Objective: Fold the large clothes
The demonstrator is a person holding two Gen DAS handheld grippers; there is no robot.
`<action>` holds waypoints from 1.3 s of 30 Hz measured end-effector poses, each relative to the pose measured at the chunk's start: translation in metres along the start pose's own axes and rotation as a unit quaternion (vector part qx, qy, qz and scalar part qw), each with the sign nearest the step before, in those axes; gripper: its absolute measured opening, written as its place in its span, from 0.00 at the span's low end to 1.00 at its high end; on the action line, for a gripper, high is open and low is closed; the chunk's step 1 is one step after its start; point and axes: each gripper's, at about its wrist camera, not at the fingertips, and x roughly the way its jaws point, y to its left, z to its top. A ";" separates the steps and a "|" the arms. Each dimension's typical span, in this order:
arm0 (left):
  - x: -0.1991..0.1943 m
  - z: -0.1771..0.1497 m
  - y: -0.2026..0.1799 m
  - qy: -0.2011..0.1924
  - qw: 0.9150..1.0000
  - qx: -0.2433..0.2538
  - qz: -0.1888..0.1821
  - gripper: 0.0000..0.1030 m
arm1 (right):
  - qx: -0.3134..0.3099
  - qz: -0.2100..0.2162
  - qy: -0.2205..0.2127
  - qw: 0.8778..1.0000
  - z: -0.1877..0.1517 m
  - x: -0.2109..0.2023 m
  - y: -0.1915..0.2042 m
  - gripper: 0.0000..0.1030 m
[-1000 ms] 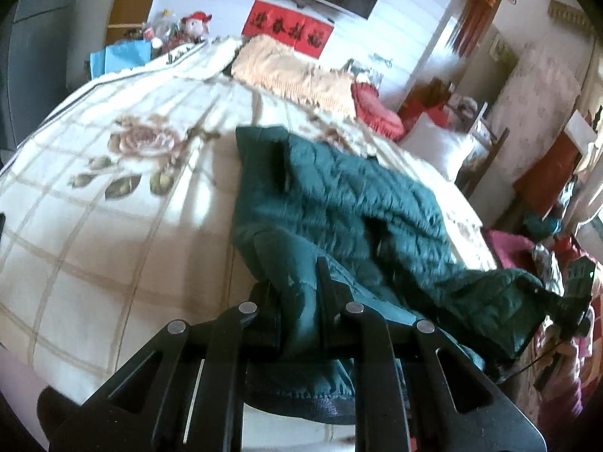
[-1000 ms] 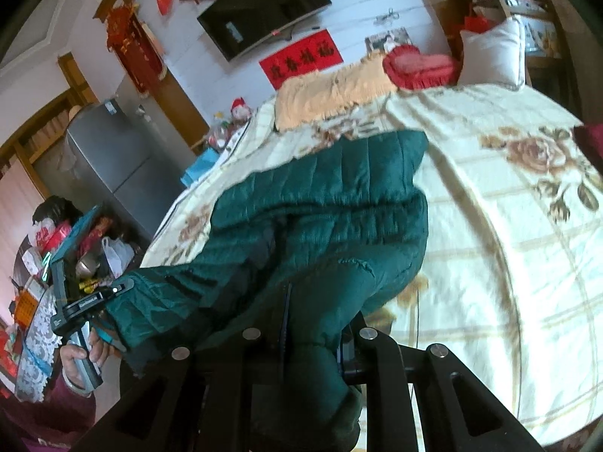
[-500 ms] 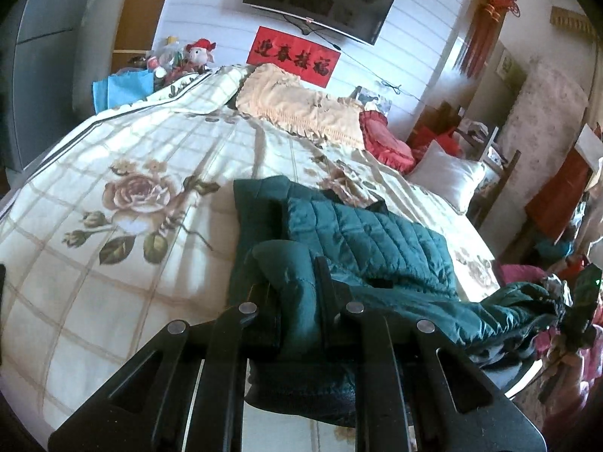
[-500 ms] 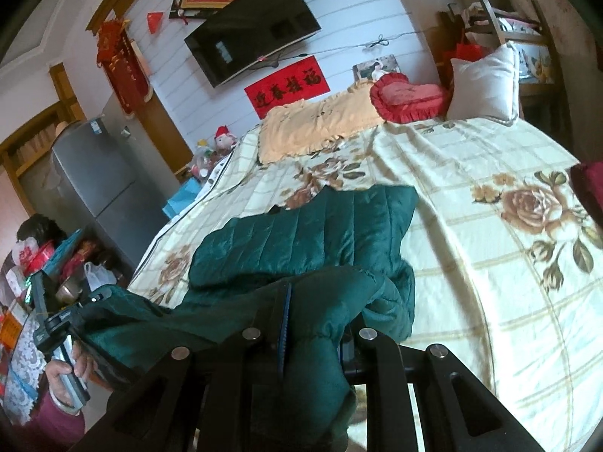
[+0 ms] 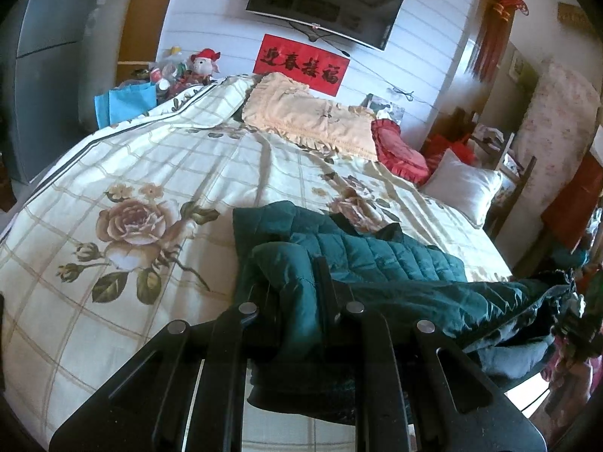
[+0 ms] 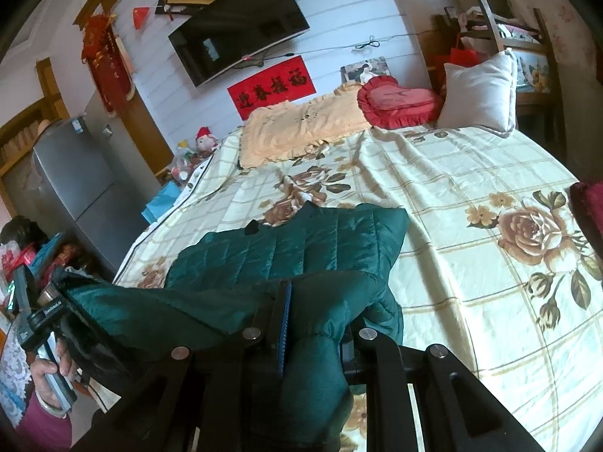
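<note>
I have the left hand-held gripper [image 5: 297, 297] and right hand-held gripper [image 6: 312, 324] each clenched on the near hem of the dark green quilted jacket [image 6: 301, 241], lifted toward 12 o'clock over the floral bedspread [image 6: 471, 196] so it folds in half

red banner [image 5: 301, 64] under the TV [image 5: 324, 0] | black words: 迎春接福 | other labels too small to read
</note>
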 end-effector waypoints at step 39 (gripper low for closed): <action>0.148 0.044 0.018 0.080 0.993 -0.027 0.078 0.13 | 0.027 -0.082 0.058 0.995 0.070 0.135 -0.027 0.15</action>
